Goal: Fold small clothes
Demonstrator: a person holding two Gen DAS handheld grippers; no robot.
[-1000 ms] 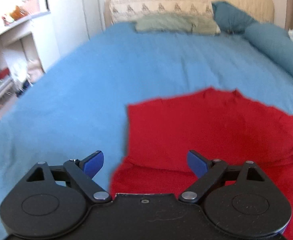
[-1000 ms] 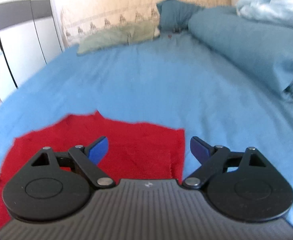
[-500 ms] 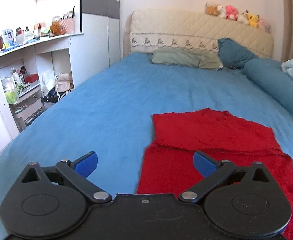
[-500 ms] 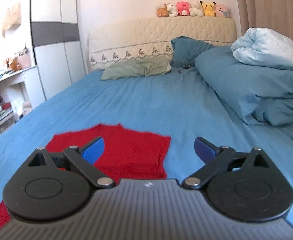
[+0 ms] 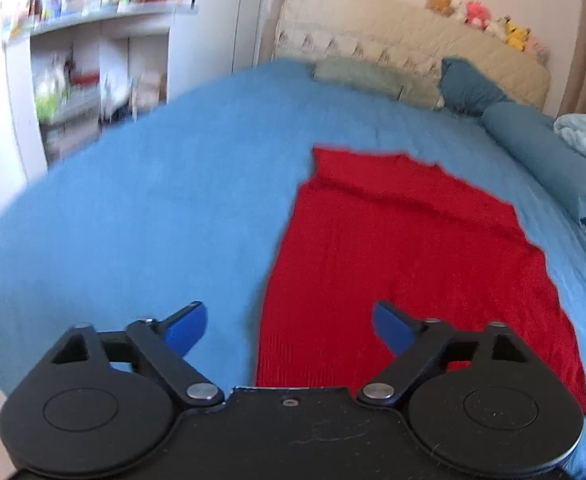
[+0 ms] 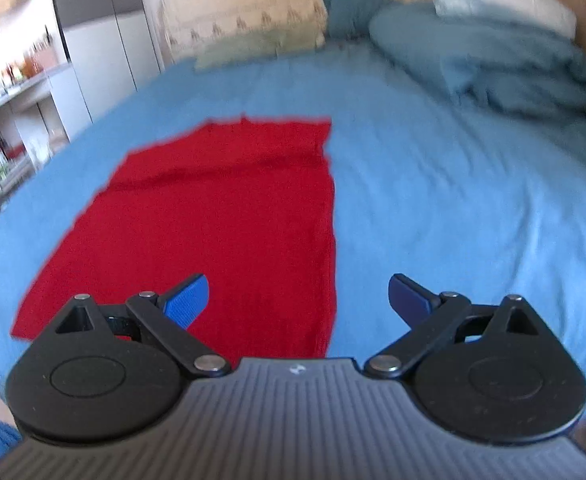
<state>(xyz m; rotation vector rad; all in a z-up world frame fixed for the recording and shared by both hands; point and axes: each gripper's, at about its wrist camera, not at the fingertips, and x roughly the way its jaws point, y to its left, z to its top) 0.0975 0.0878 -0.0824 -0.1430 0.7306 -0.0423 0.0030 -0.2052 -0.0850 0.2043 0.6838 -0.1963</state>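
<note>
A red garment (image 5: 405, 256) lies flat on the blue bed, its far end folded over toward me. It also shows in the right wrist view (image 6: 221, 216). My left gripper (image 5: 289, 328) is open and empty, held above the garment's near left corner. My right gripper (image 6: 297, 300) is open and empty, held above the garment's near right corner. Neither gripper touches the cloth.
The blue bedsheet (image 5: 153, 208) spreads around the garment. A green pillow (image 5: 357, 76) and a teal pillow (image 5: 469, 88) lie at the headboard. A rolled blue duvet (image 6: 493, 68) lies along the right side. White shelves (image 5: 85, 76) stand left of the bed.
Both grippers have pulled back toward the near end of the garment and tilted down; more of its near half shows now. Both stay open.
</note>
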